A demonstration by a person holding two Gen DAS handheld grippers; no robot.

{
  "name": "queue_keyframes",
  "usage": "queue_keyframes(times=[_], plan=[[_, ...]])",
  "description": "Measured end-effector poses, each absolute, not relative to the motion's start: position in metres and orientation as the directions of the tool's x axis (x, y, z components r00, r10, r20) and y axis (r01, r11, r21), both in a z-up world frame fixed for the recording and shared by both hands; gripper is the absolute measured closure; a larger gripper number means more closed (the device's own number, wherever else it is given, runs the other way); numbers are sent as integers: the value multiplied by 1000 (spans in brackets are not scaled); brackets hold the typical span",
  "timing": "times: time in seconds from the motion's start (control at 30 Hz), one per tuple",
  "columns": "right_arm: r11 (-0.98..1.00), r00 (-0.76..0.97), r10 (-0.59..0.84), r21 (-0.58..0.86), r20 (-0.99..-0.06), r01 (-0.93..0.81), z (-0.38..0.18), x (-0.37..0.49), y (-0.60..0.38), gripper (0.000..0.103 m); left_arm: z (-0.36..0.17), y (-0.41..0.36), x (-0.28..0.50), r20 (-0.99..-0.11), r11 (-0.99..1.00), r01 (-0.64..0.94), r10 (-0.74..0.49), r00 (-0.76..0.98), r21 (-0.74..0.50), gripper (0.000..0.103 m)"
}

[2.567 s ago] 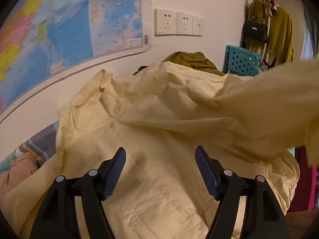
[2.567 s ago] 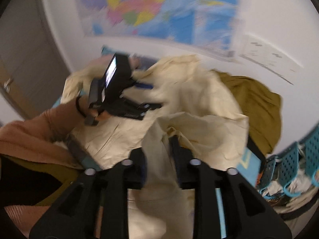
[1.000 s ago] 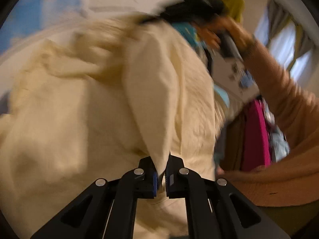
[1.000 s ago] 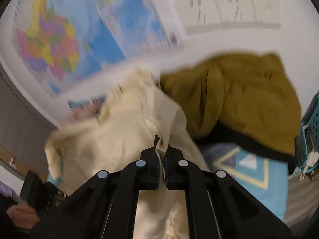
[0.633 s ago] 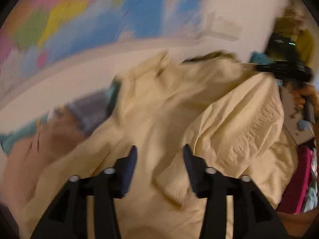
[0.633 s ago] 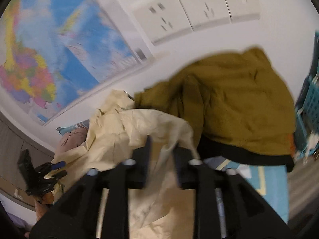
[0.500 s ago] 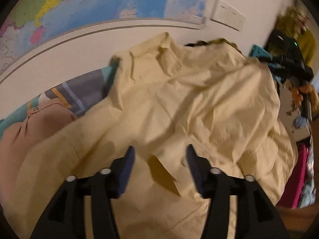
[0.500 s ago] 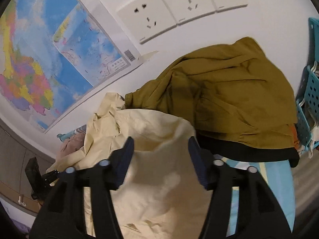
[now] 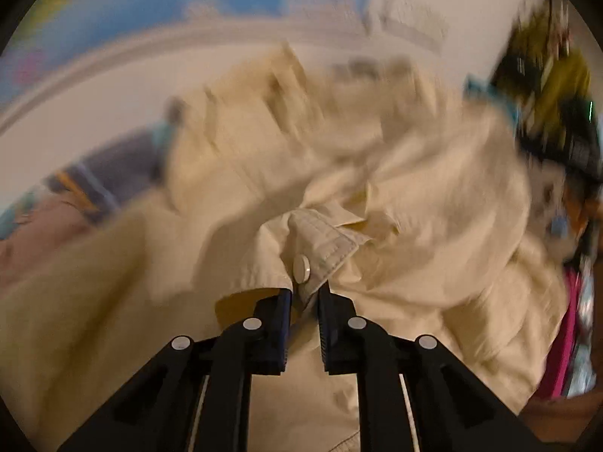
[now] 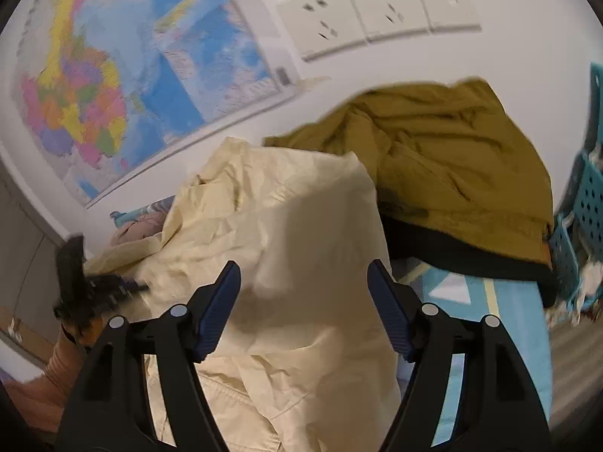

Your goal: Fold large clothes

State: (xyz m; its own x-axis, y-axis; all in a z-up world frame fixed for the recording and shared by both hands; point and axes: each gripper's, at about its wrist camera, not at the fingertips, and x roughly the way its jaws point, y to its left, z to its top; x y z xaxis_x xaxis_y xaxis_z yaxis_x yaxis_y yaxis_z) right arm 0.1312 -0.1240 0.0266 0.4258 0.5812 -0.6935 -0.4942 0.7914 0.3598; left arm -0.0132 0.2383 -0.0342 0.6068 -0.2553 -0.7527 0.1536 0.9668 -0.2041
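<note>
Your left gripper [image 9: 304, 293] has just been closing, and its jaws now pinch a stitched cuff edge of the cream jacket [image 9: 433, 203], right beside a pale round button [image 9: 301, 266]. The cloth bunches up from the pads and spreads away across the bed (the far part of this view is smeared, so the collar shape there is only a likely reading).

Your right gripper [image 10: 304, 293] has just been opening; its jaws stand wide apart with nothing clamped. The cream jacket [image 10: 286, 233] lies under and beyond its blue pads [image 10: 222, 301], a folded-over panel humped up between them.

Far right of the jacket, an olive-brown garment [image 10: 452, 165] with a dark hem lies heaped against the wall, touching the jacket's far edge. Near right, the blue patterned bedcover [image 10: 490, 324] shows bare. On the wall: a coloured map [image 10: 113, 86] at left, white wall sockets [image 10: 380, 11] at right. A teal perforated basket [image 10: 588, 203] sits at the right edge.
</note>
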Motion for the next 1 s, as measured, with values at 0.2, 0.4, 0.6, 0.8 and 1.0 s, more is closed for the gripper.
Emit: queue_keyframes(times=[0.2, 0.4, 0.6, 0.8, 1.0], plan=[[702, 373, 605, 251, -703, -666, 26, 113, -79, 88, -24, 283, -48, -746, 975, 50, -199, 635, -217, 92], [762, 404, 499, 166, -767, -626, -7, 160, -22, 92, -47, 276, -44, -804, 987, 16, -137, 579, -157, 90], [836, 425, 376, 103, -823, -539, -36, 196, -18, 103, -59, 271, -31, -834, 996, -4, -74, 547, -91, 72], [792, 478, 503, 162, -720, -589, 14, 146, -40, 65, -62, 275, -17, -838, 991, -4, -114, 534, -137, 70], [621, 338, 582, 136, -740, -772, 14, 95, 18, 66, -64, 270, -8, -842, 993, -10, -96, 531, -120, 68]])
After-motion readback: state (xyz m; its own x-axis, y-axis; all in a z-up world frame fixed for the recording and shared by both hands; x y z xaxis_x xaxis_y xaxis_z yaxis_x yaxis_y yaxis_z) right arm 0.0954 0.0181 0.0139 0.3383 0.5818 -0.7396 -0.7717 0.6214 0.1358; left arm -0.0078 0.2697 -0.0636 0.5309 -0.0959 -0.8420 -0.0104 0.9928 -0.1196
